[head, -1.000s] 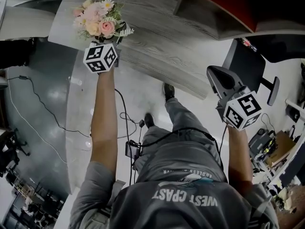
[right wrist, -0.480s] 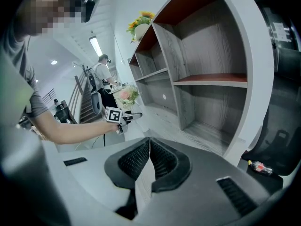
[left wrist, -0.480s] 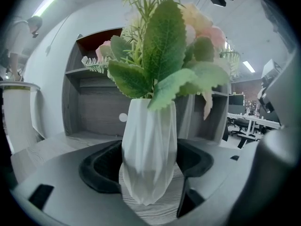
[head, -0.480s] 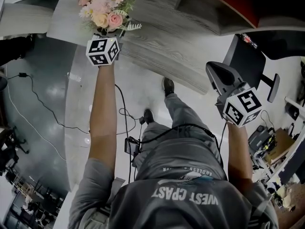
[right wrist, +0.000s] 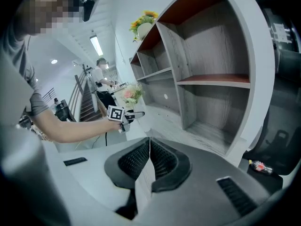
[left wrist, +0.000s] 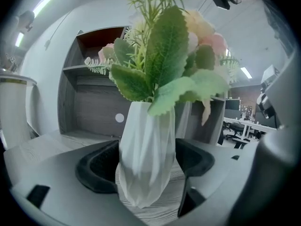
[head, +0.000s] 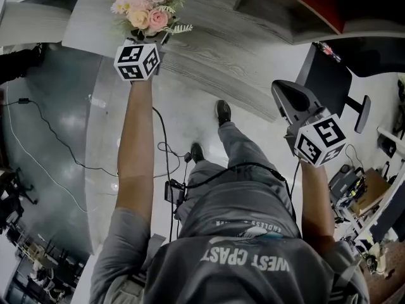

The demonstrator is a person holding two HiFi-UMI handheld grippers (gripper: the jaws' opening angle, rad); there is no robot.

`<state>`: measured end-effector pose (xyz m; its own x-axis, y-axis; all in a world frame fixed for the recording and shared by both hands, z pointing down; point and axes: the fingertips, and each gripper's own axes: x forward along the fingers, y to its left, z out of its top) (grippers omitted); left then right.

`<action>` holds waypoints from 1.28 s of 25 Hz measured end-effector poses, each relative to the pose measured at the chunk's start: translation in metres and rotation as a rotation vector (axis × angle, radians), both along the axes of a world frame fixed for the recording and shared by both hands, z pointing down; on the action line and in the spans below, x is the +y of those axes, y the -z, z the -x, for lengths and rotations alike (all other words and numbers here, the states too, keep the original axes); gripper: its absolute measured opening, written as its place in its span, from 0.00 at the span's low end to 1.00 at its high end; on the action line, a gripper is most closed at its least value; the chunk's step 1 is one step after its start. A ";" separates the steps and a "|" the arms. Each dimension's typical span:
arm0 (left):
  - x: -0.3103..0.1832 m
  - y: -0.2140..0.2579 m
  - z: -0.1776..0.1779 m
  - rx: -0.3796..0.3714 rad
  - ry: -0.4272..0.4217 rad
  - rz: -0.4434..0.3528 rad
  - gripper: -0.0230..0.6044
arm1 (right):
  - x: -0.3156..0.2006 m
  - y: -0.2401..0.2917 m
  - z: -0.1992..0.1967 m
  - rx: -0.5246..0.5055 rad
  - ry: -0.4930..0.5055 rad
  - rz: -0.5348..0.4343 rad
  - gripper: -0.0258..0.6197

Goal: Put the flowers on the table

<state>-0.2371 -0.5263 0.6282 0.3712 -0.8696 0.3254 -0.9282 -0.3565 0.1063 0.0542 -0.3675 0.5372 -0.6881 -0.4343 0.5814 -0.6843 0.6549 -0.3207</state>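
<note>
A bunch of pink and cream flowers (head: 149, 11) with green leaves stands in a white faceted vase (left wrist: 148, 149). The vase's base rests on the grey wood-grain table (head: 228, 49). My left gripper (head: 155, 40) reaches over the table's near edge. Its jaws are opening, with the vase between them and the pads (left wrist: 101, 166) close beside its sides. My right gripper (head: 288, 100) hangs away from the table at the right, shut (right wrist: 149, 157) with nothing in it. From the right gripper view the flowers (right wrist: 129, 93) and left gripper (right wrist: 123, 116) show far off.
A grey shelf unit (right wrist: 207, 79) with red-backed compartments stands on the table's far side, yellow flowers (right wrist: 146, 20) on top. A black office chair (head: 332, 81) is at the right. Cables (head: 164, 157) trail over the glossy floor by the person's feet.
The left gripper and the flowers have moved forward, farther over the table. The right gripper has barely shifted.
</note>
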 end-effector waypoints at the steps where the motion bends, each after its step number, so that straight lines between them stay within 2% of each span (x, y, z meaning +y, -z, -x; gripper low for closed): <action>1: 0.001 0.000 -0.001 0.000 -0.003 0.000 0.64 | 0.000 0.000 0.000 0.000 -0.001 -0.001 0.09; 10: 0.023 0.000 0.007 -0.029 0.012 0.022 0.65 | 0.007 0.005 0.006 -0.010 0.020 -0.007 0.09; 19: 0.085 0.007 0.037 -0.162 0.042 0.108 0.64 | 0.005 0.037 0.025 -0.065 0.063 -0.094 0.09; 25: 0.143 0.057 0.070 -0.175 0.071 0.121 0.39 | 0.020 0.085 0.050 -0.127 0.107 -0.171 0.08; 29: 0.179 0.101 0.085 -0.171 0.076 0.073 0.17 | 0.031 0.111 0.071 -0.158 0.169 -0.228 0.08; 32: 0.210 0.138 0.087 -0.169 0.052 0.023 0.09 | 0.046 0.127 0.081 -0.148 0.197 -0.269 0.08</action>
